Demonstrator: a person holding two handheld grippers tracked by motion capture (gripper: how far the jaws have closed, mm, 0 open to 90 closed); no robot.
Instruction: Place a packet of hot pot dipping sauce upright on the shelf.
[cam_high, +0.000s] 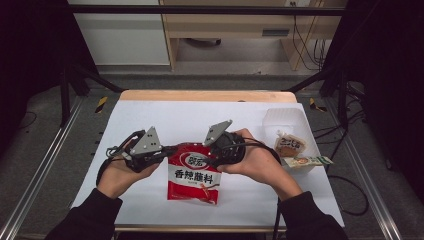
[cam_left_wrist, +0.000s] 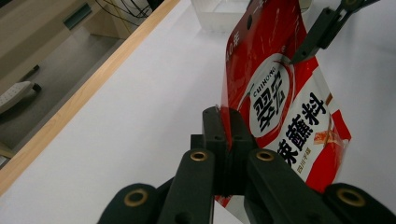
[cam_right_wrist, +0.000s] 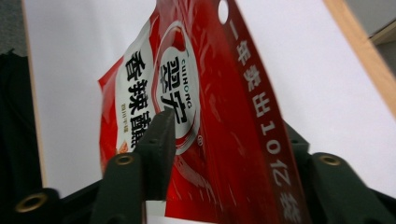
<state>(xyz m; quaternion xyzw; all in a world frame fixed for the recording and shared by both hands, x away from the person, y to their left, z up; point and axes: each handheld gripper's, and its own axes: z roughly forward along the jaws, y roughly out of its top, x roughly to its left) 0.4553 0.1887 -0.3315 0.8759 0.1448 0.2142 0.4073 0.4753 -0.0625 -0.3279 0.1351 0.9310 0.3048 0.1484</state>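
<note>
A red seasoning packet (cam_high: 194, 172) (cam_left_wrist: 280, 102) (cam_right_wrist: 196, 93) with white Chinese lettering hangs tilted over the white table cover, lifted at its top edge. My left gripper (cam_high: 167, 150) (cam_left_wrist: 224, 121) is shut on the packet's top left edge, and the thin film is pinched between its pads. My right gripper (cam_high: 212, 157) (cam_right_wrist: 229, 130) is at the packet's top right. Its jaws stand apart with the packet's top strip between them. One jaw is in front of the printed face and the other is half hidden behind the film. A hand holds each gripper.
A clear plastic container (cam_high: 285, 120) (cam_left_wrist: 219, 14) stands at the back right. Beside it lie two small snack packets (cam_high: 290, 145) (cam_high: 305, 161). The wooden table edge (cam_high: 207, 95) runs along the far side. Dark floor and metal rails flank the table.
</note>
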